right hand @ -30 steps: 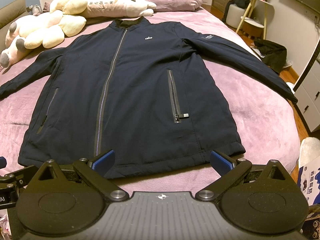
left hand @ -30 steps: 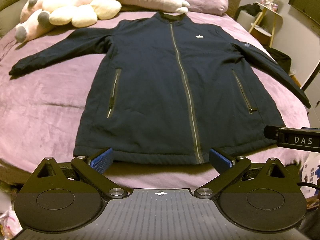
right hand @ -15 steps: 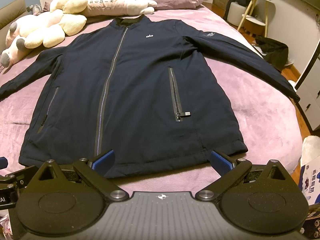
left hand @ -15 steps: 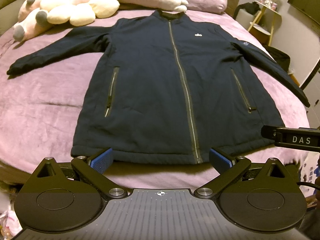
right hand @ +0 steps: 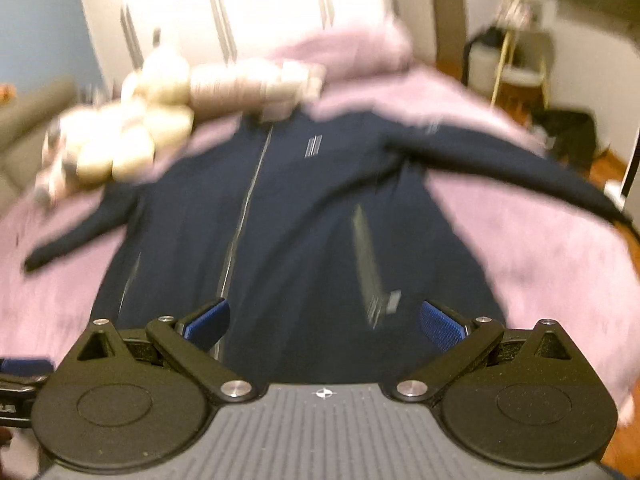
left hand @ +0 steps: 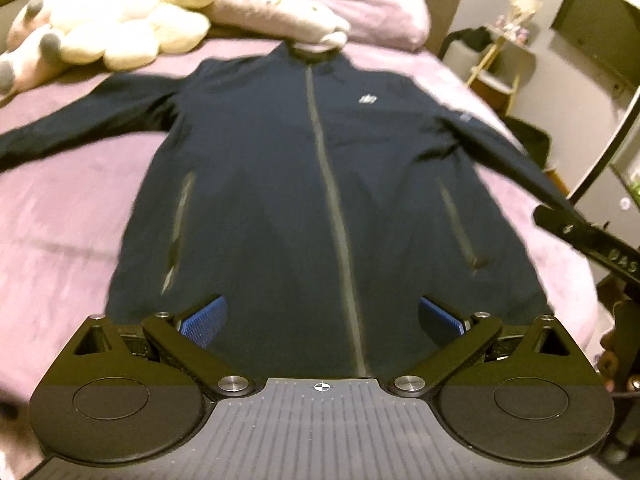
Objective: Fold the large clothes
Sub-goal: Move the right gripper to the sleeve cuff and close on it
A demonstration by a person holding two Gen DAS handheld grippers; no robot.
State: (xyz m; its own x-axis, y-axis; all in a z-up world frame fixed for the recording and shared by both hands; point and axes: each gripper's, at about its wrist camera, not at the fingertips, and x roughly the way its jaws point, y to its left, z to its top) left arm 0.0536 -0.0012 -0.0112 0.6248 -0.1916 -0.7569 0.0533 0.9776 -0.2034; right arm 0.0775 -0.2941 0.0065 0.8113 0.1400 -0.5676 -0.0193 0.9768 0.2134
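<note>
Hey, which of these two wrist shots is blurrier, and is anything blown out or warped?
Right wrist view: heavy motion smear across the jacket and plush toys; the wardrobe doors behind are overexposed. Left wrist view: milder blur, the jacket's zipper still reads. Both views: fisheye bending at the edges; each gripper's own body stays sharp.

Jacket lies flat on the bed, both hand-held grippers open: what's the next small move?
Probably lower the left hand-held gripper and right hand-held gripper to pinch the navy jacket: it lies unfolded, zipped, sleeves spread on the purple bedspread, and neither holds fabric.
</note>
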